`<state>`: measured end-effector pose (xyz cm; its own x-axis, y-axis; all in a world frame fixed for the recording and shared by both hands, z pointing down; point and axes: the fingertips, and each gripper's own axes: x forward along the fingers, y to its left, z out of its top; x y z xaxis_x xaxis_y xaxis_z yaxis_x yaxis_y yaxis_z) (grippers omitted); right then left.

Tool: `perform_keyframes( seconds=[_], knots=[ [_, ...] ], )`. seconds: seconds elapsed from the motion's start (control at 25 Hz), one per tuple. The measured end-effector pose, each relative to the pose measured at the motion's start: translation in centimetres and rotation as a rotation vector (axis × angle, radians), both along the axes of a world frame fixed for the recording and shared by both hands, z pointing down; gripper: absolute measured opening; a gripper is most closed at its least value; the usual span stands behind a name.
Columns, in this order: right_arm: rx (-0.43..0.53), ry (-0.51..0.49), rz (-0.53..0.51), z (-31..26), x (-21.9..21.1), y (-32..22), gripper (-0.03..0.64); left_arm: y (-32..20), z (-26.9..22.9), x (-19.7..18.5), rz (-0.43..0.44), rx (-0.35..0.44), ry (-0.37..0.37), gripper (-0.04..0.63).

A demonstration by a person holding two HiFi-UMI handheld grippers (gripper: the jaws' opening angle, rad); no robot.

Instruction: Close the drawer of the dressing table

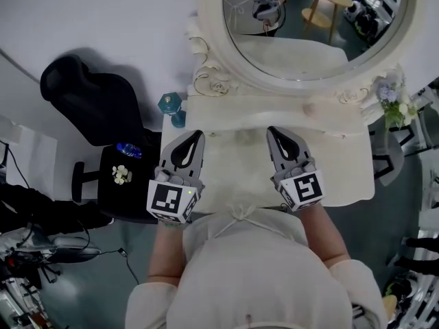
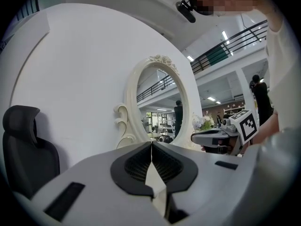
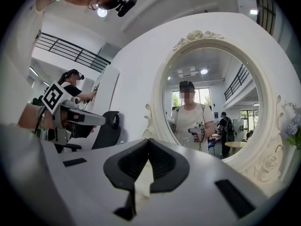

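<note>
Well, at the far left a black chair (image 1: 89, 94) stands against the white wall. Next, the left hand-held gripper (image 1: 197, 137) is clenched on nothing, jaws together, above the cream bench (image 1: 343, 173) of the dressing table, pointing toward the round mirror (image 1: 315, 26). Beside it, apart, the right hand-held gripper (image 1: 271, 131) is likewise clenched and empty. The drawer cannot be seen from above. Flowers (image 1: 392, 101) sit at the far right.
</note>
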<state>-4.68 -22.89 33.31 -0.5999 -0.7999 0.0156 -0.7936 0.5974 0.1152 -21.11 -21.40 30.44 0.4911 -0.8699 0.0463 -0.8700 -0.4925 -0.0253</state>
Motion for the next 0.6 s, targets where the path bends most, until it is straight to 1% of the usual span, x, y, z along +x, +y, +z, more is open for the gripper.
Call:
perform_keyframes(
  seconds=[0.16,0.4,0.6],
  knots=[
    [-0.011,-0.003,-0.020,0.1,-0.1,0.1,0.002,0.2,0.0,0.5,0.007,0.004,-0.007,0.021],
    [-0.015,-0.023,0.025,0.1,1.1,-0.2,0.002,0.3,-0.2,0.7,0.012,0.008,-0.001,0.023],
    [-0.025,-0.013,0.023,0.1,1.6,-0.3,0.002,-0.2,-0.1,0.7,0.008,0.004,0.007,0.023]
  ],
)
